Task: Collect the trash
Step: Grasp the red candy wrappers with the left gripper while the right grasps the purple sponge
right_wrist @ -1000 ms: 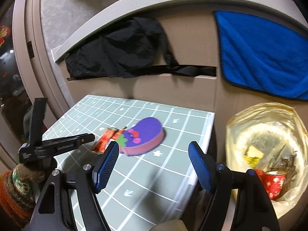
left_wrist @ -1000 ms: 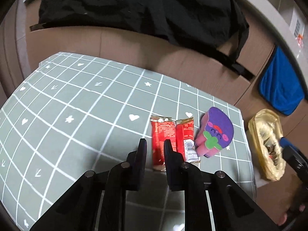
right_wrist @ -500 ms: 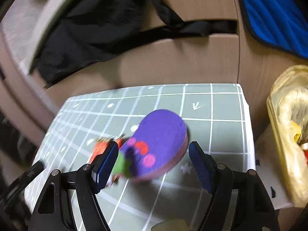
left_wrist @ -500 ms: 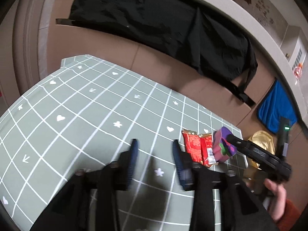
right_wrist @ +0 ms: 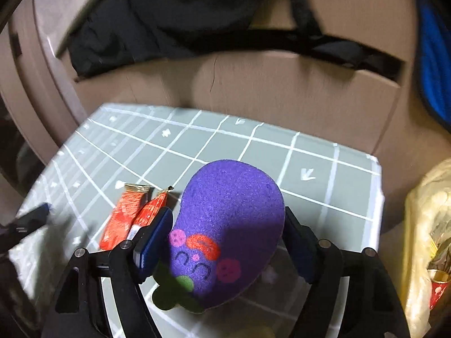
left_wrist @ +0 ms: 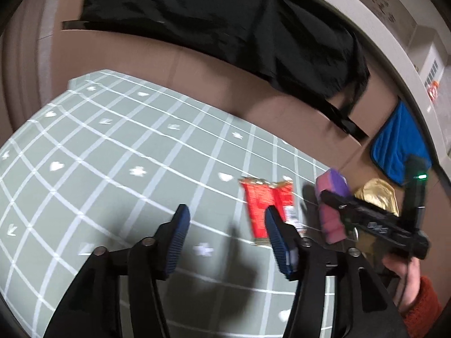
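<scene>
No writing can be read on the two red foil wrappers, which are laid side by side near the right edge of the grey-green grid-patterned mat. The left gripper is opening, nothing between its jaws. The purple eggplant-shaped sponge is straddled by the spread right gripper, not visibly pressed.

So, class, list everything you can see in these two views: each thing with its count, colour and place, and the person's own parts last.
Table cloth: one, grey-green with a white grid, over the table.
Wrappers: two, red, side by side on the cloth.
Sponge: one, purple with a pink side, on the cloth right of the wrappers, between the right gripper's pads.
Trash bag: one, yellow, beside the table's right edge.
Boxes: brown cardboard, behind the table.
Black cloth: one, draped over the boxes.
Towel: one, blue, hanging at the far right.
Left gripper: jaws opening, nothing between them.
Right gripper: open around the sponge.
Hand: one, orange sleeve, holding the right gripper.
</scene>
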Action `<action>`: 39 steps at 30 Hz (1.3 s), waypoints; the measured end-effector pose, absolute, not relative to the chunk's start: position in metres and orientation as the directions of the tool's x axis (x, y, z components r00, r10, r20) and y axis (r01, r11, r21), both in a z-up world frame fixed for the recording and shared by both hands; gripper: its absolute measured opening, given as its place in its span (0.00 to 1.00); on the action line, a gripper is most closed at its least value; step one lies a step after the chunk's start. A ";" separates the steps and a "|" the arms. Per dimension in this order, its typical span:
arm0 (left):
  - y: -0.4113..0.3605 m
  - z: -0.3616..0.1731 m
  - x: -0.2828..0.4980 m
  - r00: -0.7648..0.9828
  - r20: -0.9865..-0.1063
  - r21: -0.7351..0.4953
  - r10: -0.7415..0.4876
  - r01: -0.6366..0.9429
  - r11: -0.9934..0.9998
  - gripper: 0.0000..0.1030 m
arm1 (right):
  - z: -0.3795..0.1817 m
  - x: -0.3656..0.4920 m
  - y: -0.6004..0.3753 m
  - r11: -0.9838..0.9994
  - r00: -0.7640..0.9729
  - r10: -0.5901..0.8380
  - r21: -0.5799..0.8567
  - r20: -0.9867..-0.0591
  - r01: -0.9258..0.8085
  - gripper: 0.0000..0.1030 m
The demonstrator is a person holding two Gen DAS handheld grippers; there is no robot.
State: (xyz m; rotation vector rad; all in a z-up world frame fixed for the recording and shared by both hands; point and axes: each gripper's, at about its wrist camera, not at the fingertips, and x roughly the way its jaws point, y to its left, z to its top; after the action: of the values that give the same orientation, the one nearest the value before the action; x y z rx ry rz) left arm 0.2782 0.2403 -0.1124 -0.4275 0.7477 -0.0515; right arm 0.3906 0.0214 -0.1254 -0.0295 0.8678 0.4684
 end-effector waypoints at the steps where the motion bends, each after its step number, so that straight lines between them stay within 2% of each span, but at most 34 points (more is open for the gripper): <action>1: 0.229 -0.114 0.285 0.721 -0.662 -0.388 -0.207 -0.093 0.917 0.62 | -0.118 0.385 0.010 0.897 0.566 0.400 0.179 -0.721 -0.405 0.71; 4: 0.202 -0.117 0.303 0.692 -0.690 -0.361 -0.214 -0.072 0.930 0.69 | -0.100 0.375 -0.019 0.900 0.611 0.413 0.199 -0.676 -0.388 0.71; 7: 0.175 -0.122 0.323 0.670 -0.717 -0.307 -0.193 -0.055 0.950 0.71 | -0.088 0.368 -0.046 0.900 0.635 0.426 0.231 -0.644 -0.370 0.71; 11: 0.154 -0.136 0.348 0.637 -0.765 -0.208 -0.098 -0.101 0.973 0.72 | -0.082 0.361 -0.076 0.894 0.649 0.446 0.276 -0.616 -0.353 0.71; 21: 0.152 -0.143 0.360 0.616 -0.788 -0.113 0.024 -0.183 0.977 0.69 | -0.076 0.343 -0.118 0.901 0.686 0.434 0.278 -0.584 -0.334 0.71; 22: 0.150 -0.143 0.360 0.616 -0.786 -0.094 0.043 -0.189 0.977 0.64 | -0.076 0.341 -0.120 0.899 0.687 0.438 0.282 -0.580 -0.335 0.71; 23: 0.149 -0.143 0.358 0.621 -0.782 -0.085 0.053 -0.190 0.978 0.54 | -0.076 0.339 -0.122 0.897 0.688 0.442 0.287 -0.576 -0.336 0.71; 24: 0.149 -0.143 0.356 0.628 -0.777 -0.092 0.045 -0.184 0.979 0.50 | -0.076 0.338 -0.123 0.896 0.688 0.444 0.289 -0.573 -0.337 0.71; 28: 0.143 -0.134 0.343 0.662 -0.747 -0.074 0.054 -0.164 0.984 0.19 | -0.073 0.330 -0.128 0.895 0.696 0.446 0.283 -0.563 -0.345 0.71; 32: 0.141 -0.120 0.327 0.693 -0.721 -0.126 0.008 -0.142 0.982 0.13 | -0.070 0.329 -0.135 0.890 0.701 0.456 0.303 -0.548 -0.342 0.71; 39: 0.121 -0.083 0.307 0.767 -0.641 -0.148 -0.030 -0.086 0.985 0.11 | -0.058 0.319 -0.148 0.882 0.724 0.468 0.315 -0.506 -0.350 0.71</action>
State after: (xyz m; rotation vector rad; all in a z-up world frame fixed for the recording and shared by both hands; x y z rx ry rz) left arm 0.3065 0.1212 -0.0826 -0.1724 0.6974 0.0306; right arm 0.3187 -0.1477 -0.0577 0.2031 0.6113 0.4549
